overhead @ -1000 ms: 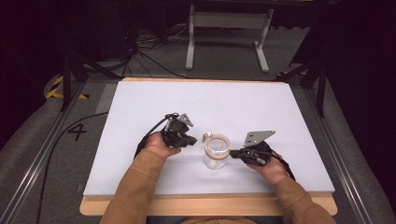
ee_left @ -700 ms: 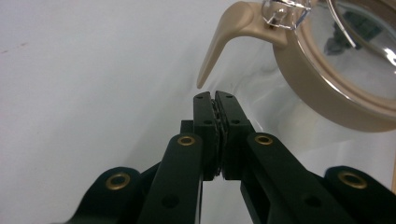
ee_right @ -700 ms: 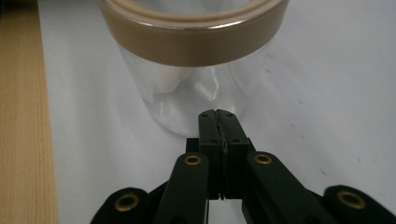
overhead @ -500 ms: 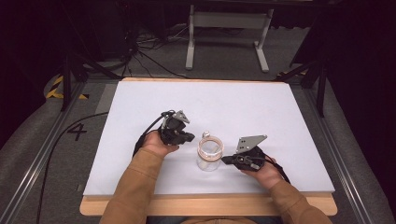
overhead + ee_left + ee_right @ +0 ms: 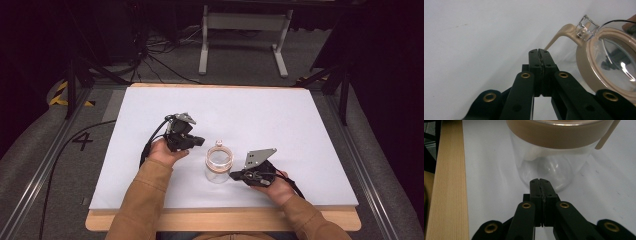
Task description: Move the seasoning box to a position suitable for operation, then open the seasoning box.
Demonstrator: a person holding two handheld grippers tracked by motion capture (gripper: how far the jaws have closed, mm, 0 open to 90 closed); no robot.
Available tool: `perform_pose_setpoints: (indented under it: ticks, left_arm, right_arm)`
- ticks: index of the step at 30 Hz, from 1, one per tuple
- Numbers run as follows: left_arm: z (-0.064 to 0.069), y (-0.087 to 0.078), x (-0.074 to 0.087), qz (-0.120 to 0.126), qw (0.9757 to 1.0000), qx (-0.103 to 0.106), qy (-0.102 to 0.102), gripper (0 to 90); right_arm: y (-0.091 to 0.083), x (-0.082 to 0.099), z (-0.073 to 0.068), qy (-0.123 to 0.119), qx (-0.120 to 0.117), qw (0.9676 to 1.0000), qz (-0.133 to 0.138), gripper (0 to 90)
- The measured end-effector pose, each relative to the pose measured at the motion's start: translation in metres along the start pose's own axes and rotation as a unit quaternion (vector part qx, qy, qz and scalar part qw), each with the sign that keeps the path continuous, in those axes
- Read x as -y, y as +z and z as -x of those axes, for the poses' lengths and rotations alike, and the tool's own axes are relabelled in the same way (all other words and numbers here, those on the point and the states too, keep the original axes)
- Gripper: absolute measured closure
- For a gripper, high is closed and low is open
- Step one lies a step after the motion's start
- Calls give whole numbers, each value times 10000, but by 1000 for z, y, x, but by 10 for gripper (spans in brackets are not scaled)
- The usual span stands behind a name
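Glass jar (image 5: 219, 165) has slid nearer; right gripper (image 5: 239, 174), clenched empty, probably pushes it; left gripper (image 5: 199, 141) clenched empty too.

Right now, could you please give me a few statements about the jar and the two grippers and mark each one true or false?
1. The glass jar stands upright on the white table. True.
2. The left gripper is wide open. False: its jaws are pressed together with nothing between them.
3. The jar's tan lid is on the jar. True.
4. The right gripper is clamped on the jar. False: its jaws are shut on nothing, with the tips just short of the glass near the jar's base.
5. The jar sits between the two grippers in the high view. True.
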State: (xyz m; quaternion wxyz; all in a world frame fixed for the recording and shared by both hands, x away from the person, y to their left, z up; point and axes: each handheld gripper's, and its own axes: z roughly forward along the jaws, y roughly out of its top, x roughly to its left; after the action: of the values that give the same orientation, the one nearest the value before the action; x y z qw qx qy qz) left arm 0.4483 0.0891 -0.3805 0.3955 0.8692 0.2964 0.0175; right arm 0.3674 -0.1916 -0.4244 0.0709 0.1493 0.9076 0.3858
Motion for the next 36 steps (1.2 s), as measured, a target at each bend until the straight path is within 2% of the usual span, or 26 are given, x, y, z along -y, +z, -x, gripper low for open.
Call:
perform_pose_setpoints:
  ticks: [2,3,4,5,7,8,12,17,19,21,23,27,31,36]
  left_arm:
    - [1,-3,-1,50,10000,75,15,897]
    - [1,-5,-3,71,9997,227,-73,897]
    - [1,-8,-4,141,9994,288,-109,896]
    - [1,-8,-4,141,9994,288,-109,896]
    - [6,-15,-6,310,9991,273,-15,897]
    - [8,-18,-8,435,9987,254,16,897]
    - [17,-25,-13,674,9973,222,185,897]
    - [27,-22,-17,928,9950,110,364,897]
    - [28,-17,-19,1007,9938,165,432,897]
    - [29,-16,-19,992,9939,190,437,897]
    - [31,-10,-20,1058,9926,265,530,897]
    - [35,-2,-24,885,9932,335,674,897]
    - [34,4,-26,803,9937,404,662,897]
    - [32,8,-26,754,9943,357,663,897]
  right_arm:
    - [-2,1,2,41,3,10000,16,895]
    - [-4,1,2,22,3,10000,0,895]
    - [-7,2,3,-7,28,10000,-14,895]
    - [-7,2,3,-7,28,10000,-14,895]
    - [-17,4,10,109,129,9998,110,896]
    - [-17,4,10,109,129,9998,110,896]
    - [-27,7,17,308,211,9990,240,895]
    - [-29,7,16,323,207,9988,299,895]
    - [-28,6,14,300,177,9990,296,895]
    - [-27,6,12,276,168,9991,269,895]
    - [-27,6,12,273,161,9991,272,895]
    - [-27,6,8,268,123,9992,274,895]
    - [-28,7,5,274,109,9992,274,894]
    - [-29,8,3,265,107,9992,296,894]
